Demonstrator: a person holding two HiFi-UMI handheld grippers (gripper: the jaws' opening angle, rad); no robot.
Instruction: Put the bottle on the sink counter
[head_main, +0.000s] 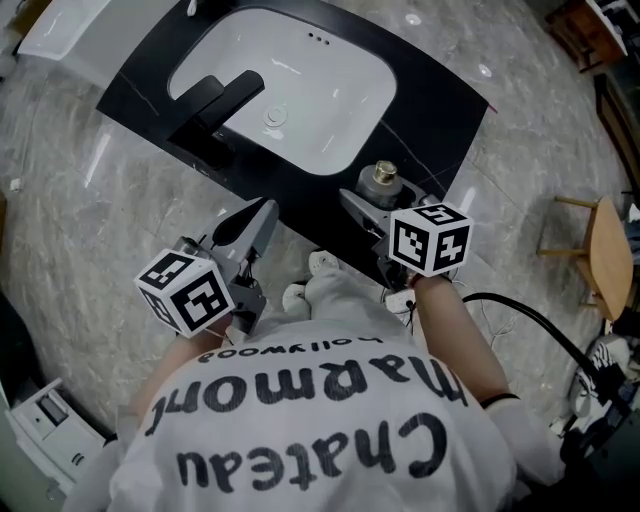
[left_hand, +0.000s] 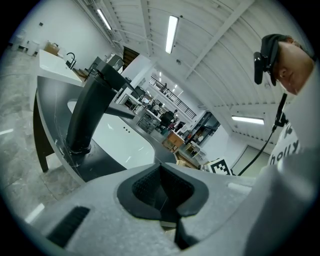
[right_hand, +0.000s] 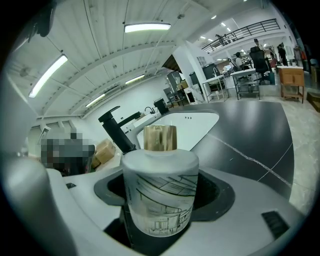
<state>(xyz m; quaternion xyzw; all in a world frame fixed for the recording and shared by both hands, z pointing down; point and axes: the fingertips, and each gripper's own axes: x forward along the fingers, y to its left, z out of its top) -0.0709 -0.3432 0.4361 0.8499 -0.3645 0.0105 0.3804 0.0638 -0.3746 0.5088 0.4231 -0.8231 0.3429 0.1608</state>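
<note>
Grey stone-patterned flooring surrounds a black sink counter (head_main: 440, 110) that runs across the top of the head view, with a white basin (head_main: 290, 80) set into it and a black tap (head_main: 215, 100) at the basin's left. A person in a white printed shirt stands at the counter's near edge, lower centre of the frame.

The right gripper (head_main: 385, 215) has its jaws closed around a frosted bottle (right_hand: 160, 192) with a gold cap and a line drawing on its side. In the head view the bottle (head_main: 381, 180) stands upright at the near edge of the counter, to the lower right of the basin. Whether its base touches the black top cannot be told.

The left gripper (head_main: 255, 215) hangs left of centre, just short of the counter, its jaws pressed together with nothing between them.

The carry looks nearly finished, as the bottle has reached the counter. Setting it down firmly and opening the right jaws appears to be what is left.
</note>
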